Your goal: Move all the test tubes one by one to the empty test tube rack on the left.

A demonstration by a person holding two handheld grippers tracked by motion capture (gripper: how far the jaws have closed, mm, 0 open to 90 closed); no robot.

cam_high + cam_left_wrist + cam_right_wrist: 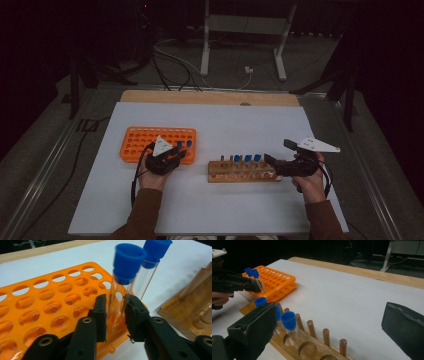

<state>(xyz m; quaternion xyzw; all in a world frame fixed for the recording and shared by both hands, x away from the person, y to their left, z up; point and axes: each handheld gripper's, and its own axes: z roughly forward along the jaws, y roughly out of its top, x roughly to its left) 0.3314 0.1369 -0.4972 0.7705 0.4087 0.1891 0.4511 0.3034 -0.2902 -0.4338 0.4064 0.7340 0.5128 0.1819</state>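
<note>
1. Your left claw (pixel 116 315) sits at the near right corner of the orange plastic rack with round holes (pixel 45 305), seen left of centre in the high view (pixel 150 142).
2. Between its two black pads stands a clear test tube with a blue cap (pixel 122 282). The tube's foot is down in a corner hole of the rack.
3. The tube's long axis runs nearly upright, leaning a little toward the upper right of the left claw view, with the cap pointing up.
4. The pads flank the lower glass very closely. A thin gap seems to show on either side, so the claw looks slightly spread around the tube and not pinching it.
5. A second clear tube with a blue cap (pixel 150 267) stands just behind the first, leaning the same way, cap up.
6. Your right claw (pixel 329 322) is spread wide, with nothing between its pads. In the high view it lies at the right end of the wooden peg rack (pixel 240 172), right of centre.
7. In the right claw view, several blue-capped tubes (pixel 289 325) stand upright in the wooden rack's holes, beside its row of pegs.
8. Both racks rest on the white surface (pixel 225 125), near each other but apart.
</note>
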